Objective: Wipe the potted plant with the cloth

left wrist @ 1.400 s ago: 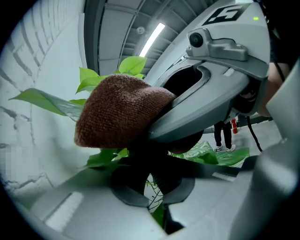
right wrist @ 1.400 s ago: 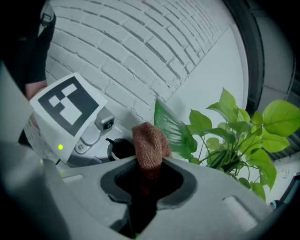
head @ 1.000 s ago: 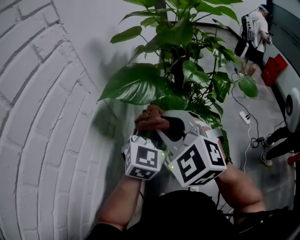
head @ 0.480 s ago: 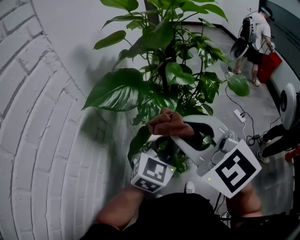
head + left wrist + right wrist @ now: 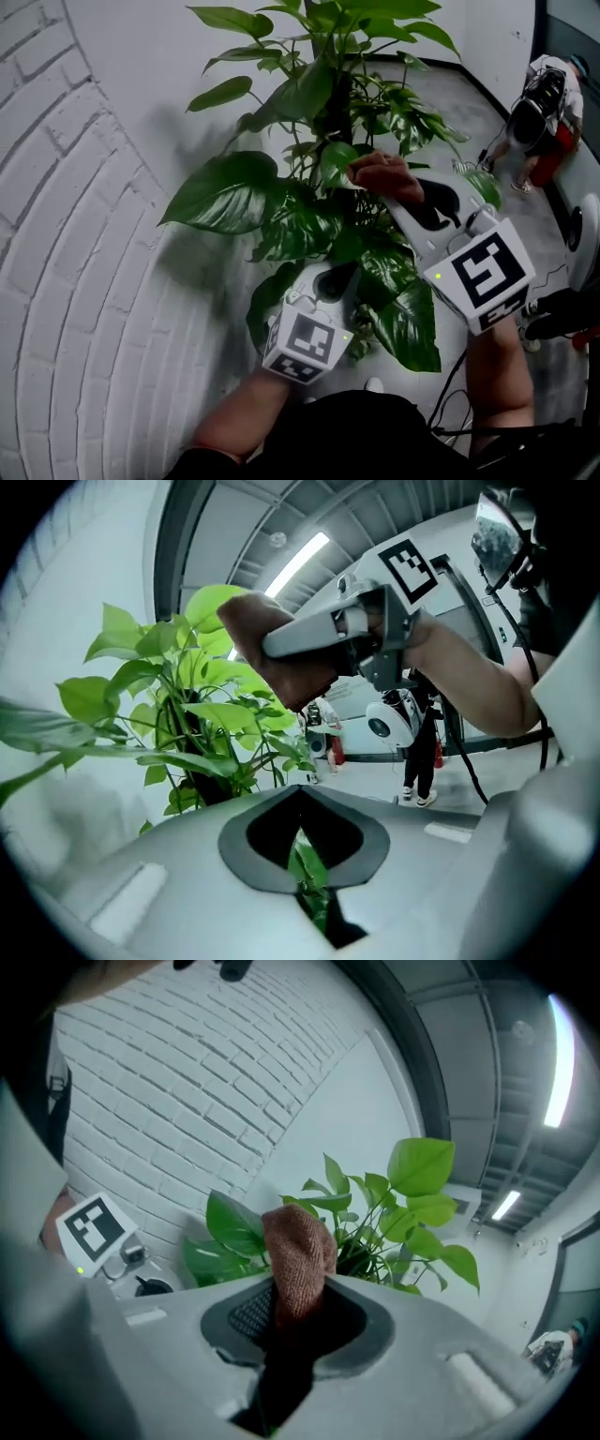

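Note:
The potted plant (image 5: 309,112) fills the middle of the head view with broad glossy leaves. My right gripper (image 5: 392,186) is shut on a brown cloth (image 5: 378,172), which rests against an upper leaf near the stem. In the right gripper view the cloth (image 5: 298,1258) stands up out of the jaws of that gripper (image 5: 295,1321). My left gripper (image 5: 330,279) sits lower among the foliage. Its jaws are closed on a thin green leaf (image 5: 307,874). The left gripper view looks up at the cloth (image 5: 272,658) above. The pot is hidden.
A white brick wall (image 5: 75,234) curves along the left, close behind the plant. A person (image 5: 544,103) stands on the grey floor at the far right. A white rounded machine (image 5: 586,234) and dark shoes (image 5: 562,309) are at the right edge.
My right gripper has risen with the cloth, from beside the left gripper up and right to an upper leaf. The left gripper has settled lower among the leaves.

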Demonstrator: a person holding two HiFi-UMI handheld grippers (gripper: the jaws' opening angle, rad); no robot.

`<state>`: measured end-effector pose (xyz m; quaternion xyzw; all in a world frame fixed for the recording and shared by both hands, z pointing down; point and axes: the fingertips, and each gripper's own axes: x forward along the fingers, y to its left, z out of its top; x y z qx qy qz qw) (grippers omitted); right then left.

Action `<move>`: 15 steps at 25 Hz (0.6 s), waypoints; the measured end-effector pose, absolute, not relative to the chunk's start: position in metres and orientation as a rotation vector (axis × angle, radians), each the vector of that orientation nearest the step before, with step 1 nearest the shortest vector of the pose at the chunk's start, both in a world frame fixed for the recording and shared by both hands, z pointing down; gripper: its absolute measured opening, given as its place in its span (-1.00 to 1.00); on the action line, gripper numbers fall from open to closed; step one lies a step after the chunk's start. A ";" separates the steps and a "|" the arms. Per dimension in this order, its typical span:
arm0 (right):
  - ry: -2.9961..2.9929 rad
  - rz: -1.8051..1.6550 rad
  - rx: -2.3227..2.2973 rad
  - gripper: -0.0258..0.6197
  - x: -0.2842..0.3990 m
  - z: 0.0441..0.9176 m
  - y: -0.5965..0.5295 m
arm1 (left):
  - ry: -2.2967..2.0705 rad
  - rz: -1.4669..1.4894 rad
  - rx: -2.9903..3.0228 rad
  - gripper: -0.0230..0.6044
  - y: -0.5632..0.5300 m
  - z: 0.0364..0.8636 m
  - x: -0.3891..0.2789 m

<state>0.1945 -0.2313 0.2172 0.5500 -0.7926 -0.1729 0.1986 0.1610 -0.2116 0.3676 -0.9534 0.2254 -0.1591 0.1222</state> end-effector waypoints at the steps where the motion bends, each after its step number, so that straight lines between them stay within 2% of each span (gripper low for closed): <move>1: -2.196 -0.503 1.544 -0.72 0.200 0.216 -0.243 | 0.688 -0.462 -2.779 -0.87 -0.214 0.366 0.159; 9: -2.030 -0.587 1.483 -0.72 0.214 0.226 -0.326 | 0.932 -0.447 -2.800 -0.87 -0.236 0.367 0.137; 15: -2.123 -0.430 1.367 -0.72 0.203 0.254 -0.355 | 1.038 -0.421 -2.784 -0.87 -0.239 0.361 0.125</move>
